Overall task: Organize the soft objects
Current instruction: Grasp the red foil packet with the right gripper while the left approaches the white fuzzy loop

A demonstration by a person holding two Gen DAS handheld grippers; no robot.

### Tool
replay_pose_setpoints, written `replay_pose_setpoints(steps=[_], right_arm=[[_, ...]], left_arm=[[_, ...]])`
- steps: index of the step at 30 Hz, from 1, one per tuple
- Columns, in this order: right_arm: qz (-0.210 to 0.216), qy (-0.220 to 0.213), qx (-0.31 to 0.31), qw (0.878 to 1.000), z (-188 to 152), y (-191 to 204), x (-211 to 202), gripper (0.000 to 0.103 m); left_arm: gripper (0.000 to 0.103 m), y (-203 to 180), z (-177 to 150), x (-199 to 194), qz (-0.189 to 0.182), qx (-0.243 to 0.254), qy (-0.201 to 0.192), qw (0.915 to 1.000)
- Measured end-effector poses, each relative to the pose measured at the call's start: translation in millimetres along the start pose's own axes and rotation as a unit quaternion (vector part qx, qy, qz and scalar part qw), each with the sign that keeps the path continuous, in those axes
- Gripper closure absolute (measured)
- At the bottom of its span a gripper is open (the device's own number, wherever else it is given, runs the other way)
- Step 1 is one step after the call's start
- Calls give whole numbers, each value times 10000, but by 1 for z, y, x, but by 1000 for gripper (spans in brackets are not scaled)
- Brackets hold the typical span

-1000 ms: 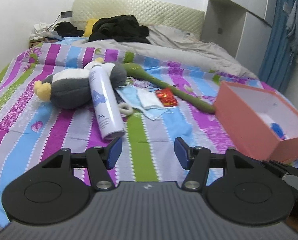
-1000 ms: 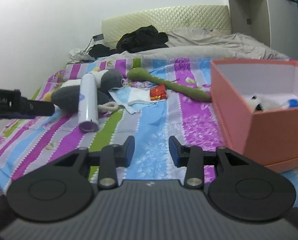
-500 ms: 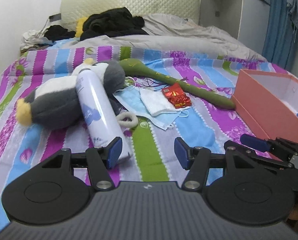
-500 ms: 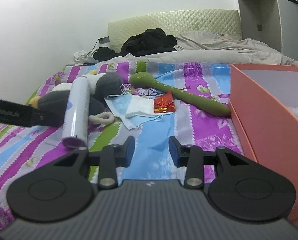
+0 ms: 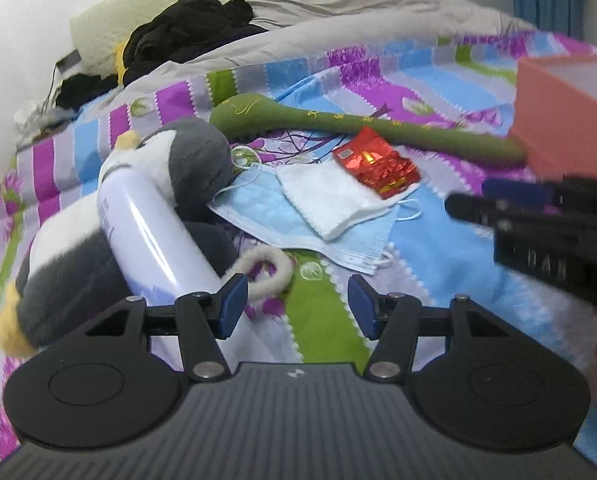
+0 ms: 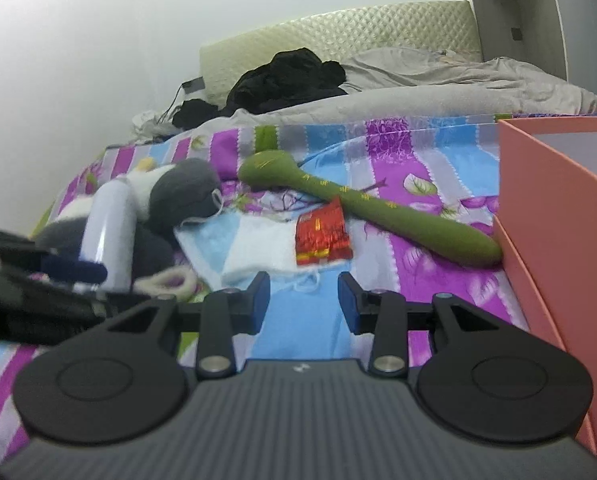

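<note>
I'm in a home bedroom: striped bed (image 5: 438, 92), quilted headboard (image 6: 338, 36) behind it, probably a wardrobe (image 6: 538, 12) beside.

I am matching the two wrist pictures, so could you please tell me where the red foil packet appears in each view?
Left wrist: the red foil packet lies right of centre in the upper half, on the white cloth.
Right wrist: the packet lies near the centre, just above the gap between the right gripper's fingers.
Shared landmark: the green stuffed stick, just behind the packet in both.
</note>
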State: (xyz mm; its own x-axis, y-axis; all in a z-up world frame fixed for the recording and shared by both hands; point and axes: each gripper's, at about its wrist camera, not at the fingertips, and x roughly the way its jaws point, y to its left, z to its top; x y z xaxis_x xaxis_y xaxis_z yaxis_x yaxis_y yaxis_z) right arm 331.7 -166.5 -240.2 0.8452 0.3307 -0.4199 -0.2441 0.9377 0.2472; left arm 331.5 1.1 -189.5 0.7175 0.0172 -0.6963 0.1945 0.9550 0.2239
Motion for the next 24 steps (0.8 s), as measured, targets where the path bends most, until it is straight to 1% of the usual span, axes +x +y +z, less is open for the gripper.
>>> replay_pose_setpoints(steps=[2,6,9,12,14,15,16,19,21,22,23,24], right_arm=[[-36,-10,3,10000,3,-1,12,63],[-138,116,-52,9998,7,-5,42,62],[-173,155,-176,9996,8,-6,59,62],[-139,188,-253,9994,12,-7,73,62],[-142,225,-227,9994,14,-9,82,52],[-156,265,-211,9993,14,-10,88,44],[-164,310,-191,9992,14,-10,93,42],[-129,395,-203,9989,17,-9,105,42],[-201,419,-259,9986,18,-6,112,42],[-216,454,-271,9984,18,-5,115,40],[-232,521,-286,9980,19,-4,120,40],[-252,578,-312,9975,18,-3,123,40]], left_arm=[[46,-1,4,13,87,162,29,9998],[48,-1,8,33,31,304,136,9994],[52,-5,7,45,168,607,174,9979],[56,-7,6,59,243,789,310,9961],[58,-7,5,68,376,881,427,9945],[58,-7,4,70,420,937,437,9938],[59,-8,5,73,454,999,452,9929],[62,-12,5,79,579,1153,532,9902],[68,-16,4,84,681,1354,618,9865],[73,-19,4,86,754,1496,664,9836],[81,-21,2,87,803,1593,691,9815],[85,-23,1,89,858,1685,715,9794]])
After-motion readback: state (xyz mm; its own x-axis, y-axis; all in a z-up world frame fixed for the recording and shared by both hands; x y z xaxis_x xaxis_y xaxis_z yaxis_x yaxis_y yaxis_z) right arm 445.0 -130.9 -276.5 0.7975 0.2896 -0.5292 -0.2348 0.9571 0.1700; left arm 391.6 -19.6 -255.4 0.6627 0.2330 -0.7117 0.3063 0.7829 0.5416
